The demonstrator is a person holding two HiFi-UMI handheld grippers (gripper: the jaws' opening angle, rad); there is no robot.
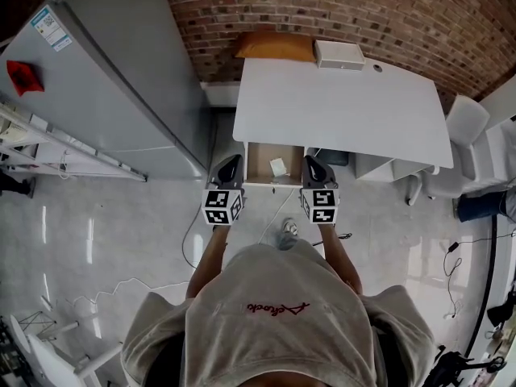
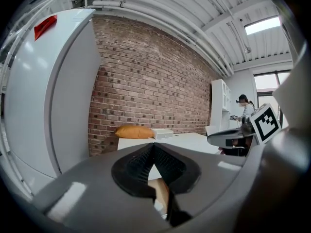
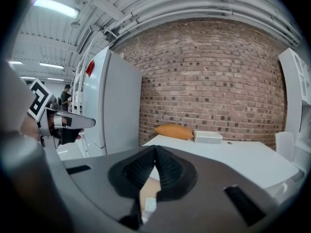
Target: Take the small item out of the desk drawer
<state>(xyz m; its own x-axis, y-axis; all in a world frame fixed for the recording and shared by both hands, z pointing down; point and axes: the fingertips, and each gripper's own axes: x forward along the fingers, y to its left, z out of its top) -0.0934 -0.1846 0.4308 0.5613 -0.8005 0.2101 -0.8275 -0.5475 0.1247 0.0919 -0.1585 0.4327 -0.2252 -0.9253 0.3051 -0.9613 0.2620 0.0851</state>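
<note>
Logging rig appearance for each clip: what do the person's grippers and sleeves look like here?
Both the left gripper and right gripper have dark grey bodies, black ribbed pads and a white cube with black square markers. The person wears a beige top with red script; forearms are uncovered.

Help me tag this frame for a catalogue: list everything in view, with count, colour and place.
desk: one, white, against the brick wall
drawer: one, open, wood-coloured inside, desk's front
small item: one, white, in the drawer
cushion: one, orange, desk's back edge
box: one, white, beside the cushion
fridge: one, grey, beside the desk
chair: one, white, desk's far side
left gripper: one, black, jaws shut, empty, at the drawer front
right gripper: one, black, jaws shut, empty, at the drawer front
shirt: one, grey, on the person
</note>
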